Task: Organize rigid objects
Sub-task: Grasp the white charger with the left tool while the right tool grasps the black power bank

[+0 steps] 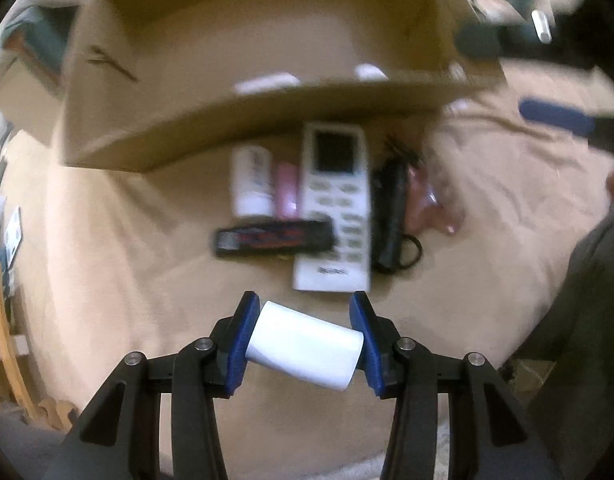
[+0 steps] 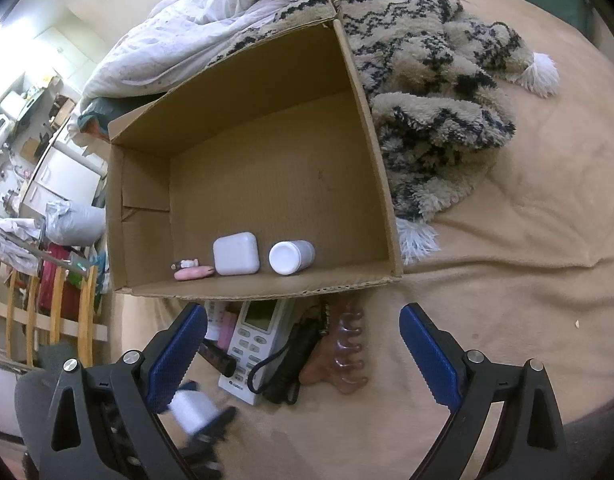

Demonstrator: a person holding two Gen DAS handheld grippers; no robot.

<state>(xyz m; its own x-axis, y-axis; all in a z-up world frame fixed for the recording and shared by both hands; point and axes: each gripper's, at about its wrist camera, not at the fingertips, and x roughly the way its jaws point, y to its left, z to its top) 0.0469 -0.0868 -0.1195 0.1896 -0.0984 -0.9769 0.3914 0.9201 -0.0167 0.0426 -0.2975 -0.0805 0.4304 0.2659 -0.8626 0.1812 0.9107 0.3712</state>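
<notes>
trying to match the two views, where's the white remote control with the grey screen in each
Left wrist view: white remote control with the grey screen, centre, just below the box's near wall.
Right wrist view: remote, lower centre, between the right fingers.
Shared landmark: brown cardboard box right behind it.

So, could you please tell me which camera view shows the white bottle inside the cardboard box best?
The right wrist view: the white bottle lies sharp on its side inside the cardboard box. In the left wrist view only a blurred white top peeks over the wall.
</notes>
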